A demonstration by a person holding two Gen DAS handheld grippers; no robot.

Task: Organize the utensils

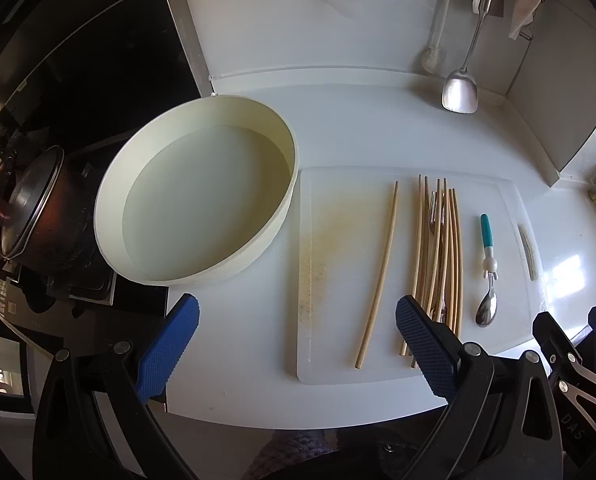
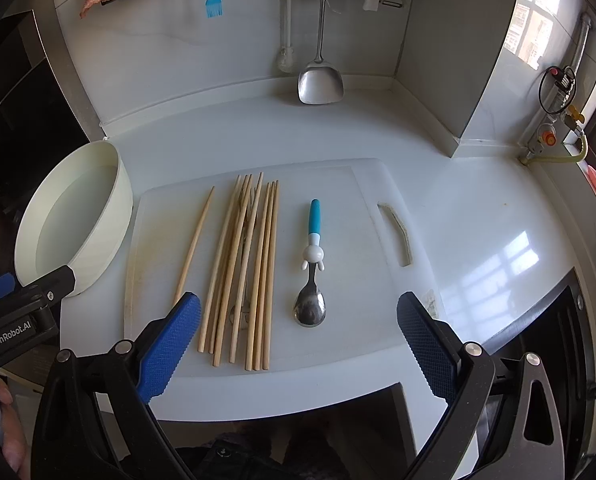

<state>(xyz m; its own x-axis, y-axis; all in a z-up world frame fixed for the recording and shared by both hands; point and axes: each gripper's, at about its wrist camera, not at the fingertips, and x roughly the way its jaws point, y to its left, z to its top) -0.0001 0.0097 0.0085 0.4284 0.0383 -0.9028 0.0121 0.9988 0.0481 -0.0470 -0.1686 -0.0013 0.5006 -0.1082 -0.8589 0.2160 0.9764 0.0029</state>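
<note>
1. The chopsticks [image 2: 254, 268] look like pale, matt wood.
2. The spoon [image 2: 310, 270] has a shiny metal bowl and a smooth teal and white plastic handle.
3. The cutting board [image 2: 357, 248] is white matt plastic, stained yellowish along its left side.
4. The round basin [image 1: 202, 200], centre left in the left wrist view, is smooth cream plastic.
5. The countertop [image 2: 477, 240] is white and glossy, mirroring window light.
6. The spatula [image 2: 320, 80] at upper centre is brushed metal.
7. The gripper pads [image 2: 170, 344] are blue with a knurled texture.

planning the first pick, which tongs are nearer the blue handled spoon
Right. The right tongs hang open just short of the spoon, its bowl between their tips. The left tongs sit further left, over the single chopstick.
</note>
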